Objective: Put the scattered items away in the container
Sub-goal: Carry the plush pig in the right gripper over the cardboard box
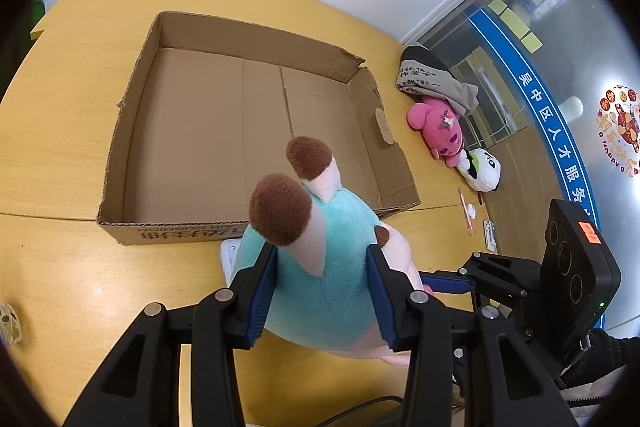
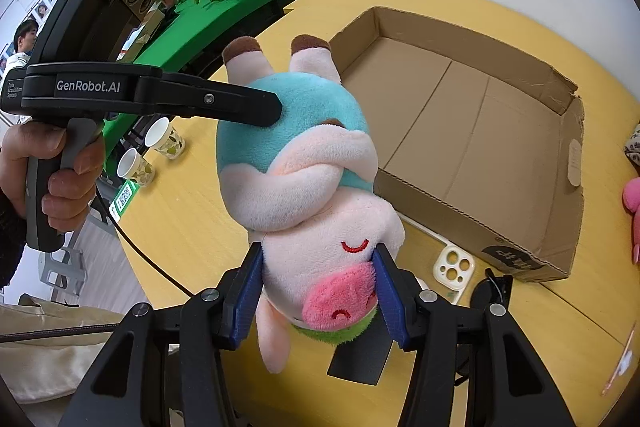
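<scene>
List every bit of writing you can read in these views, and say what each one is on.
"GenRobot.AI": side of the left gripper.
"HAPPY": round sticker on the glass.
Chinese characters on the blue band across the glass: not transcribed here.
Upside-down print on the cardboard box: not readable.
Small print beside the brand name and writing on the grey cloth: too small.

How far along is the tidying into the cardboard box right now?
Done: nothing yet; the cardboard box shows only its bare floor. In hand: the left gripper and right gripper both clamp the teal cow plush, held near the box. Left: the pink plush, panda plush and phone case remain on the table.
</scene>
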Demonstrator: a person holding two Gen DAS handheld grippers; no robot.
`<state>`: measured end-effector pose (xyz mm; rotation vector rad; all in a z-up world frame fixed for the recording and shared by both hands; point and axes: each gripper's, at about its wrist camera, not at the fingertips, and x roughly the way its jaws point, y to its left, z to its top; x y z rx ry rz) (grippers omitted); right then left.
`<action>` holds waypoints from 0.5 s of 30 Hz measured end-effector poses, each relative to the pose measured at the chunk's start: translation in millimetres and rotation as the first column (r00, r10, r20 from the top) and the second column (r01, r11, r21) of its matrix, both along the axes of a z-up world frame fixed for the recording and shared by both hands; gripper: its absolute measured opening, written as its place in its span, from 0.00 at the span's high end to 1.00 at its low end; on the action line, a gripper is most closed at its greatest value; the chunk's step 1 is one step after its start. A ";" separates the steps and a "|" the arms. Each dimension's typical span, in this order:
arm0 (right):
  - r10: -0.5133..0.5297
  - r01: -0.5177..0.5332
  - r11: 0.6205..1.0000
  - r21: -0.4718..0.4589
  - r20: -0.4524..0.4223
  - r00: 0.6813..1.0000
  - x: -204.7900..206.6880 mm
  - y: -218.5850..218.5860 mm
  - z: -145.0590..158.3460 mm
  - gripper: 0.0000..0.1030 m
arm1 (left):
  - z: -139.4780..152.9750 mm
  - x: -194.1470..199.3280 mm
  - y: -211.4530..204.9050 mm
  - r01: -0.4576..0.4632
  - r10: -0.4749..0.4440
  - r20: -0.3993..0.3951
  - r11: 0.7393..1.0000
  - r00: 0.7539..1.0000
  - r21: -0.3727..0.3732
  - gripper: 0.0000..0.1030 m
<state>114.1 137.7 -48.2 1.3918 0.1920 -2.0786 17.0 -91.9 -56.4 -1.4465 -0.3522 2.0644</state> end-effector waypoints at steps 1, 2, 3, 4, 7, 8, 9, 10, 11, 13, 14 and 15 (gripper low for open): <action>-0.002 0.002 1.000 -0.001 -0.001 1.000 0.0 1.2 0.5 0.45 | 0.6 -0.4 1.2 0.002 -0.002 -0.001 1.000 1.000 0.000 0.59; -0.005 0.005 1.000 -0.002 -0.002 1.000 0.1 2.6 1.0 0.45 | 1.4 -0.4 2.6 0.003 -0.003 -0.003 1.000 1.000 0.000 0.59; -0.007 0.007 1.000 -0.003 -0.003 1.000 0.1 3.5 1.4 0.44 | 2.1 -0.2 3.3 0.005 -0.005 -0.005 1.000 1.000 -0.001 0.59; -0.008 0.008 1.000 -0.004 -0.004 1.000 0.3 3.9 1.8 0.44 | 2.6 0.2 3.9 0.007 -0.007 -0.007 1.000 1.000 -0.002 0.59; -0.012 0.012 1.000 -0.006 -0.006 1.000 1.7 5.6 2.4 0.45 | 4.0 1.2 4.9 0.012 -0.012 -0.010 1.000 1.000 0.000 0.59; -0.013 0.013 1.000 -0.006 -0.007 1.000 2.4 5.4 2.5 0.45 | 4.4 1.5 5.0 0.013 -0.013 -0.010 1.000 1.000 0.001 0.59; -0.013 0.013 1.000 -0.006 -0.008 1.000 2.8 5.4 2.8 0.45 | 4.7 1.7 4.8 0.012 -0.012 -0.011 1.000 1.000 0.002 0.59; -0.013 0.013 1.000 -0.006 -0.009 1.000 2.5 6.0 2.8 0.45 | 5.0 2.0 4.7 0.013 -0.013 -0.012 1.000 1.000 0.003 0.59; -0.013 0.013 1.000 -0.006 -0.009 1.000 1.9 6.5 2.8 0.45 | 5.4 1.9 4.7 0.013 -0.013 -0.013 1.000 1.000 0.004 0.59; -0.013 0.013 1.000 -0.004 -0.011 1.000 1.3 6.0 3.7 0.44 | 5.5 1.4 3.3 0.014 -0.014 -0.014 1.000 1.000 0.009 0.59; -0.014 0.014 1.000 -0.003 -0.013 1.000 1.0 5.3 4.2 0.45 | 5.6 0.9 2.9 0.015 -0.014 -0.014 1.000 1.000 0.012 0.59; -0.014 0.014 1.000 -0.002 -0.014 1.000 0.7 4.9 4.5 0.45 | 5.7 0.4 2.7 0.016 -0.016 -0.014 1.000 1.000 0.014 0.59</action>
